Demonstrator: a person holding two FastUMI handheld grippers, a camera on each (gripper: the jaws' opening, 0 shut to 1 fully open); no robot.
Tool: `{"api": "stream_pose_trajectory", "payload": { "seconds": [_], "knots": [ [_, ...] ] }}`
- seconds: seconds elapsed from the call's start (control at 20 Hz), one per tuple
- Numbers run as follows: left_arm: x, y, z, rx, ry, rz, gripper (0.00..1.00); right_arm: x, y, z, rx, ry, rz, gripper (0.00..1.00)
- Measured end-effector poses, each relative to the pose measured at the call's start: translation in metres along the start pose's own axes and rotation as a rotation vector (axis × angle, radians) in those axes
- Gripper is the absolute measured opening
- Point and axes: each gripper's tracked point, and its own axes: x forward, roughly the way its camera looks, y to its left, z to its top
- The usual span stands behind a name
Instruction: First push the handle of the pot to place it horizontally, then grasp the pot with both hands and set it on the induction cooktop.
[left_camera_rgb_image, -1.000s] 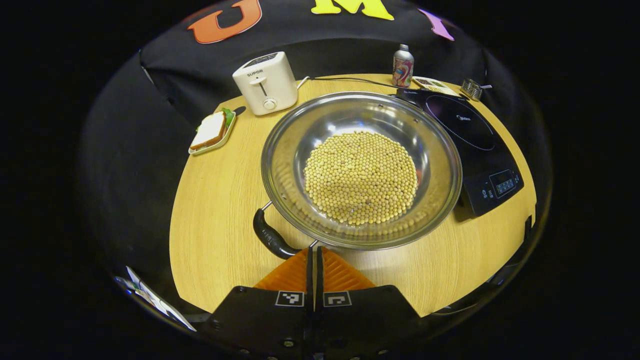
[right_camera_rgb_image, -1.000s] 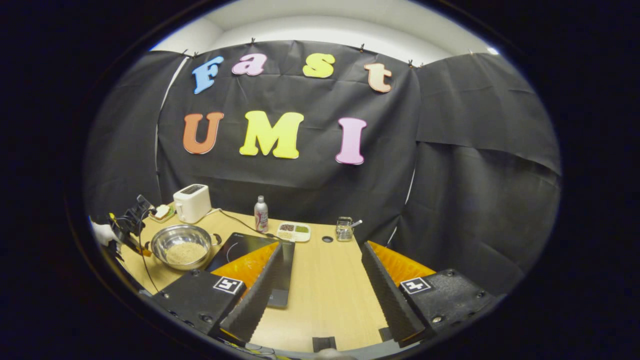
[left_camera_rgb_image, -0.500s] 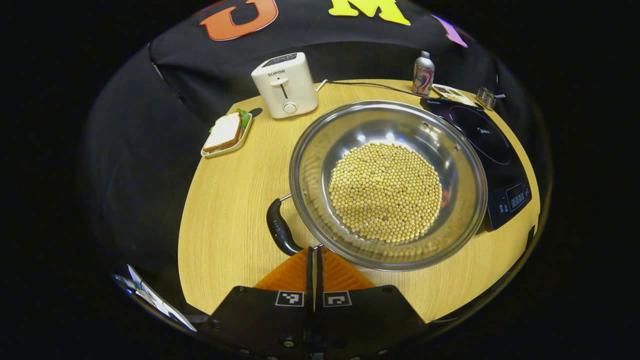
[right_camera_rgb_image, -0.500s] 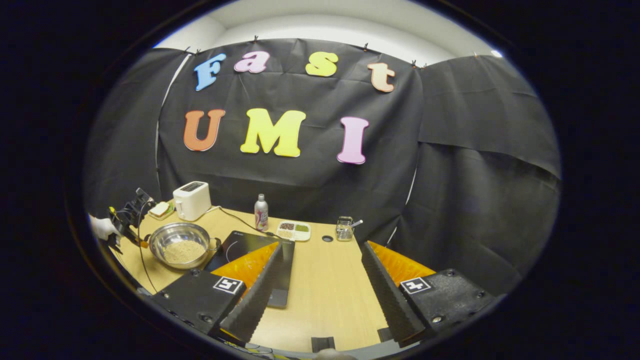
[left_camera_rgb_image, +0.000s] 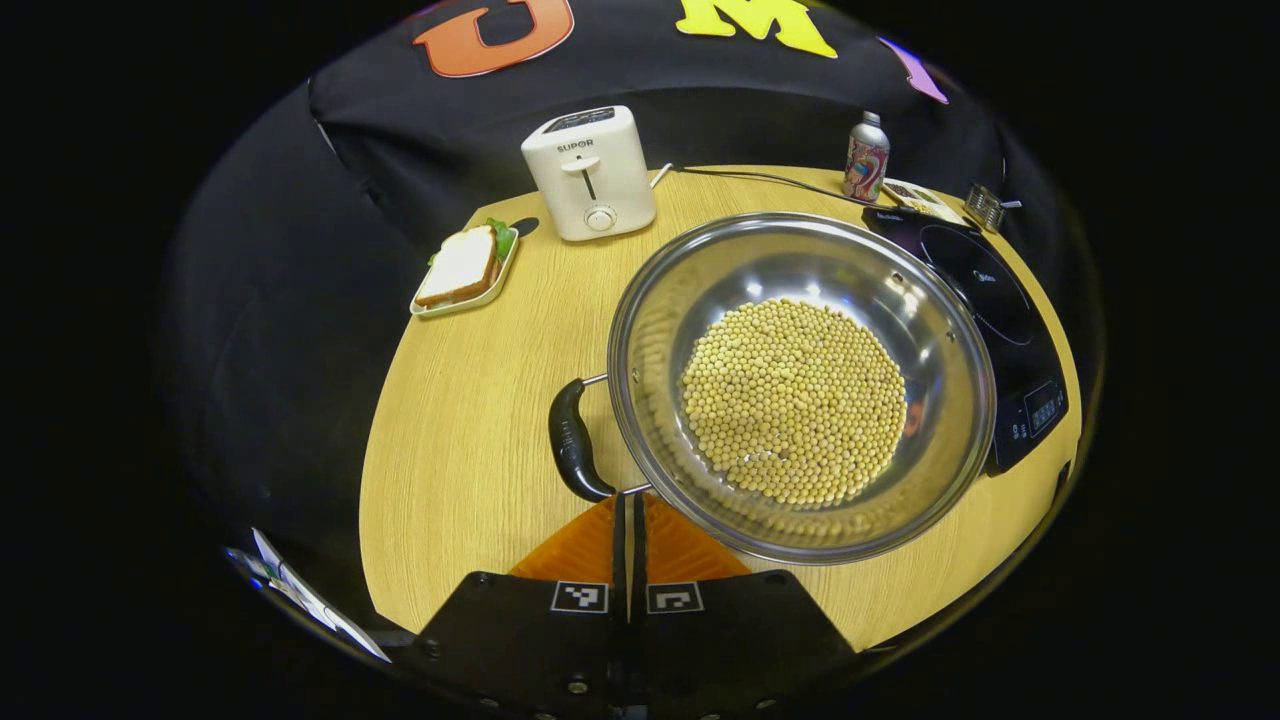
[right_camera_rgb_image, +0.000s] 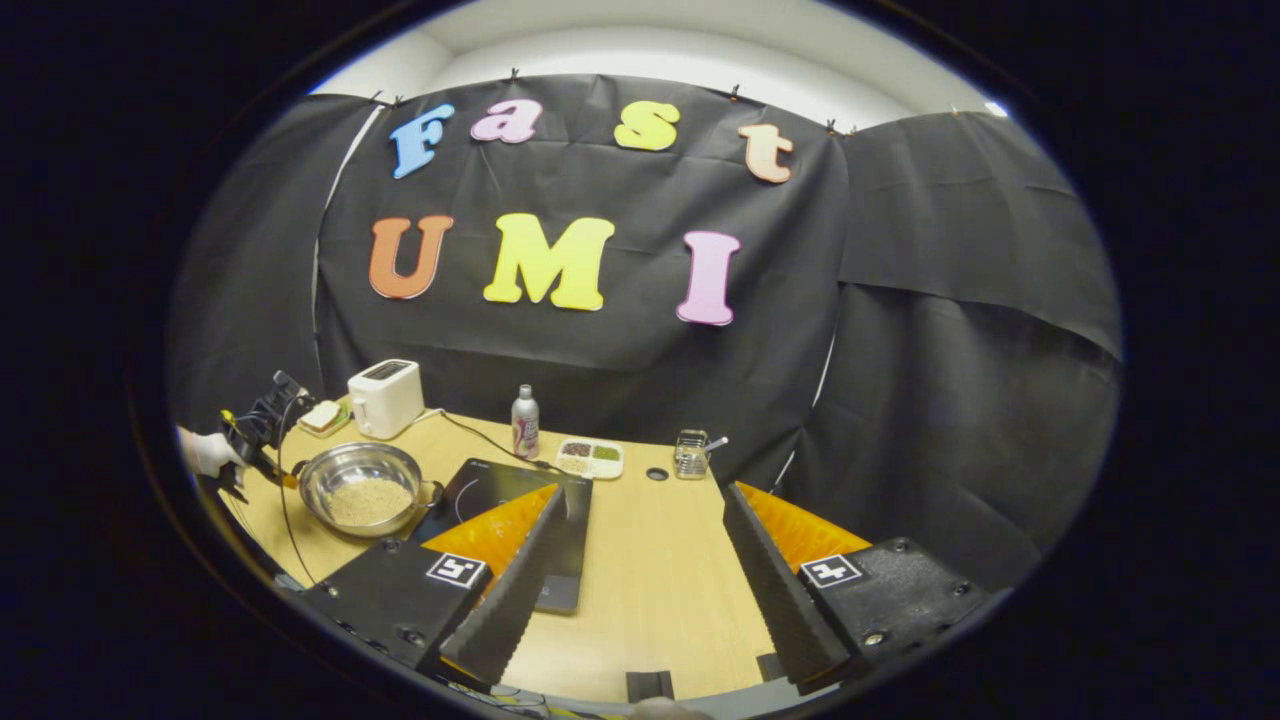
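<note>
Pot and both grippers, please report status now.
Left gripper shut, tips at pot handle. Right gripper open, far off. Pot beside cooktop.

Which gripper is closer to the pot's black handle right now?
Left. The left gripper, shut, has its fingertips at the near end of the pot's black handle. The right gripper hangs open over bare table, beyond the induction cooktop.

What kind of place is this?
Probably a staged kitchen booth: a wood table before a black cloth wall, with a cooktop, toaster and pot of beans.
</note>
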Motion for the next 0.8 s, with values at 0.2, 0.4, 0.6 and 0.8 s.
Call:
{"api": "stream_pose_trajectory", "payload": {
  "seconds": [0.2,0.4,0.6,0.8],
  "knots": [
    [0.006,0.009,0.009,-0.008,-0.010,0.005,0.00,-0.001,0.003,0.001,-0.007,0.006,0.003,0.99],
    [0.014,0.017,0.018,0.002,-0.023,0.018,0.10,-0.003,0.006,-0.002,-0.008,0.018,0.002,0.99],
    [0.023,0.023,0.026,-0.005,-0.034,0.015,0.00,-0.005,0.009,-0.005,-0.007,0.034,0.002,0.99],
    [0.027,0.028,0.032,-0.002,-0.034,0.016,0.00,-0.006,0.015,-0.006,-0.015,0.044,0.011,0.99]
  ]
}}
